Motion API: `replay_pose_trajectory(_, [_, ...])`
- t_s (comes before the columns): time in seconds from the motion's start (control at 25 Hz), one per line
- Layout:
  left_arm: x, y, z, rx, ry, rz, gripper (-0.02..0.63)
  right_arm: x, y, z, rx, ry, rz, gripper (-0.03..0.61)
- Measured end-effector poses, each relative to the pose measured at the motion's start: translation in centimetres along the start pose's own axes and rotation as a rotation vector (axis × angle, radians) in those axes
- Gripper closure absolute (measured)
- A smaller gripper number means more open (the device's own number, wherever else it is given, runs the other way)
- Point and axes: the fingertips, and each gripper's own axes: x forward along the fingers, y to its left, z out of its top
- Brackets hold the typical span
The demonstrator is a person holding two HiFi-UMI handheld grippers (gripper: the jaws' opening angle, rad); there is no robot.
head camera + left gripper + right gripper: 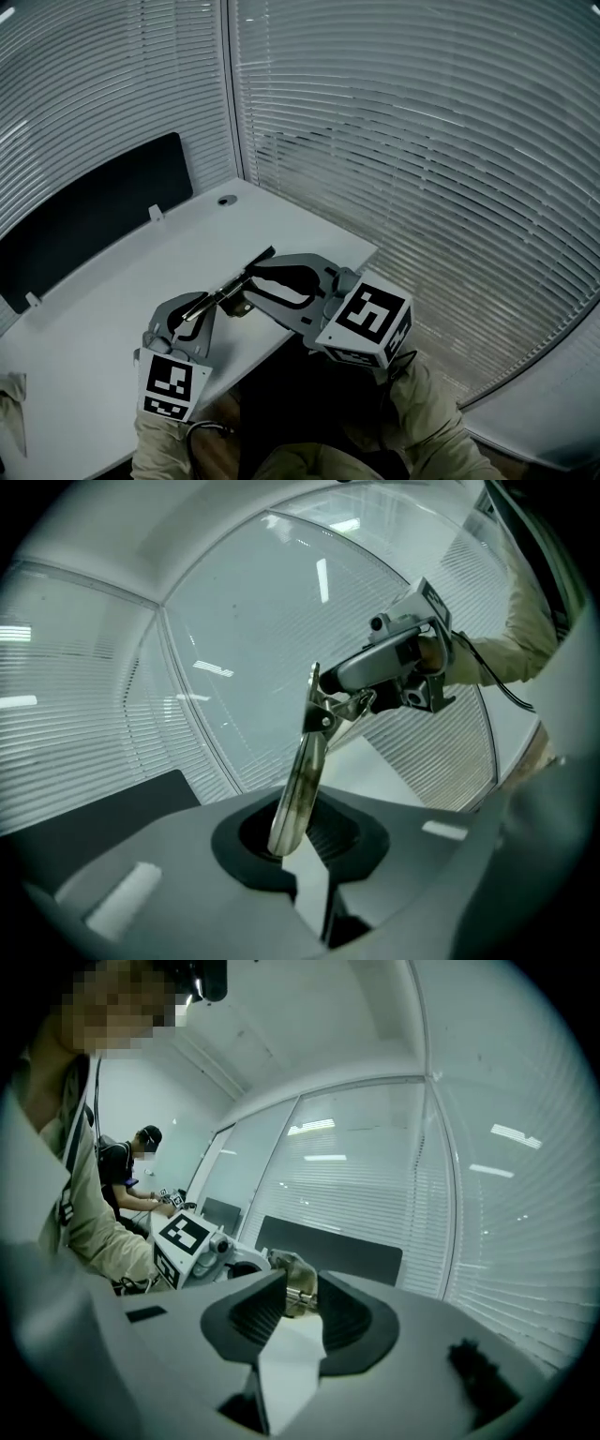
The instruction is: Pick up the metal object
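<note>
We see both grippers over the near edge of the white desk [103,309], and the metal object [217,296] lies between them. It is a long, shiny piece with a small joint near its far end, and it runs slantwise from the left gripper [192,317] up to a dark tip near the middle of the desk.

In the left gripper view, the jaws are almost together. The rounded end of the metal object [300,785] sits between the black pads, which press on it, and the piece rises from there toward the right gripper [361,697], which meets it at the jointed part.

In the right gripper view, the jaws of the right gripper [295,1314] are partly apart, and a thicker bit of the metal object [292,1283] fills the gap between the ribbed pads. So this tool also has hold of the object, at the other end.

From the head view we cannot tell if the object touches the desk.

White window blinds [422,141] stand behind the desk, and a dark panel [84,220] stands along its far left side. A beige sleeve [427,412] shows behind the right gripper. In the right gripper view, another person [131,1171] sits at a table far behind.
</note>
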Motion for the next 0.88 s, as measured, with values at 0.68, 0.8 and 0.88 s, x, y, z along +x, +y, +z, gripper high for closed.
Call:
replay_pose_trajectory(0.68, [-13.1,-3.7,2.7,-0.166,-0.095,0.051,0.586,-5.8,10.7,3.1,-0.002,-0.046,-0.033,0.575])
replay_pose_trajectory(0.8, [-14.3,-4.1,3.0,-0.179,-0.096,0.055,0.586,-5.8,11.7,2.9,-0.005,-0.025,-0.024,0.575])
replay_pose_trajectory(0.88, [-14.9,-4.2,3.2,-0.183,-0.099,0.057,0.586,-5.7,12.3,3.0,-0.009,-0.023,-0.017,0.575])
